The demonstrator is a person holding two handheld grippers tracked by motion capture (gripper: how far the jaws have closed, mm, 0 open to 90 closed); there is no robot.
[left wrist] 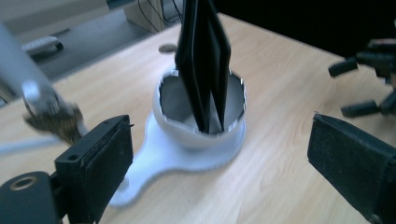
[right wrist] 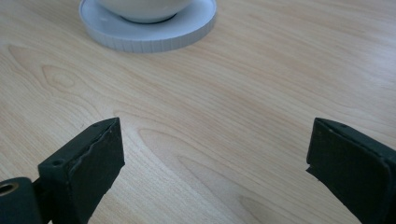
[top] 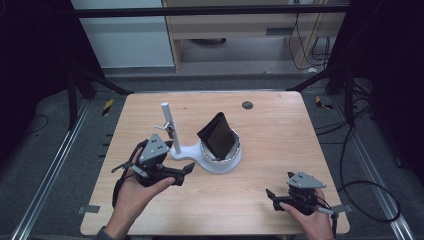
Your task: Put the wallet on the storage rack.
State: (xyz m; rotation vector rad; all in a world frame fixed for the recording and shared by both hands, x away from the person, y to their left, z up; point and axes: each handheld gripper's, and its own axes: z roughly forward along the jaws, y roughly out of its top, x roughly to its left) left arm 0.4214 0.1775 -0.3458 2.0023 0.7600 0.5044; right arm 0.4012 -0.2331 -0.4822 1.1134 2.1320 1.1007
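Left tool [top: 189, 169] is hanging just left of the white stand [top: 220, 162], jaws spread wide and gripping nothing. Right tool [top: 270, 196] is sitting near the surface's [top: 270, 130] front right corner, jaws apart too, nothing in them. The black wallet [top: 216, 135] is standing tilted inside the stand's cup [left wrist: 201, 128], mid-surface.

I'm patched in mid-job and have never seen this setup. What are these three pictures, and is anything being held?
A person works at a wooden table with a hand-held gripper in each hand. The high view looks down from above: left hand-held gripper, right hand-held gripper. The other two pictures come from cameras riding on each gripper, looking out between its black jaws. On the table stands a white holder with a post; a black wallet stands upright in its cup. Both grippers are open and hold nothing.
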